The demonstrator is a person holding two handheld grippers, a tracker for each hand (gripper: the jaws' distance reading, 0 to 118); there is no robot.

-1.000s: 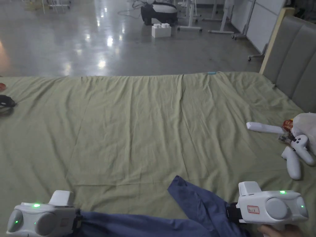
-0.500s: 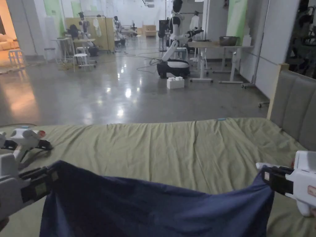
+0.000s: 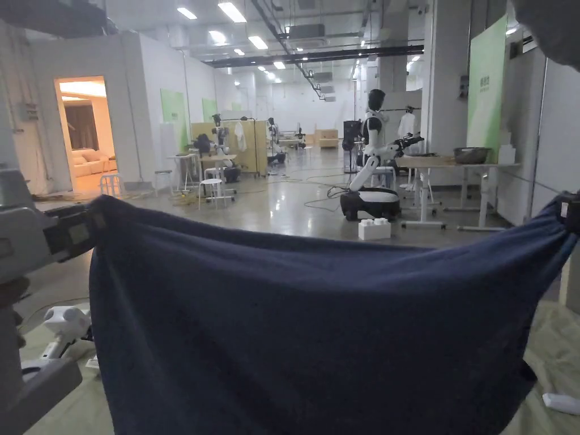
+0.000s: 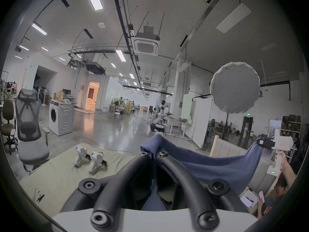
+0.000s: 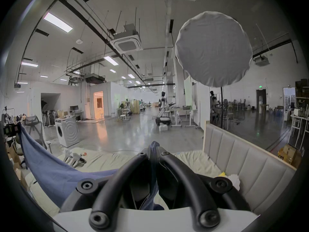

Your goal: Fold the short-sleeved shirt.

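Observation:
A dark blue shirt [image 3: 317,334] hangs spread in the air in front of me, stretched between both grippers above the green-sheeted bed [image 3: 552,345]. My left gripper [image 3: 93,218] pinches its upper left corner; in the left gripper view the jaws meet on a bunch of blue shirt cloth [image 4: 154,145], at the left gripper [image 4: 153,153]. My right gripper [image 3: 569,212] clamps the upper right corner at the frame's edge; in its own view the right gripper [image 5: 153,152] grips the blue shirt fabric [image 5: 55,170]. The shirt's top edge sags between them.
Two spare white grippers [image 4: 90,158] lie on the bed's far left. A padded grey headboard [image 5: 242,157] borders the bed on the right. A white object [image 3: 561,403] lies on the sheet at lower right. A person [image 4: 274,197] sits beyond the right gripper.
Both grippers have lifted the shirt from low over the bed to eye level, spreading it wide. My head camera has tilted up toward the room.

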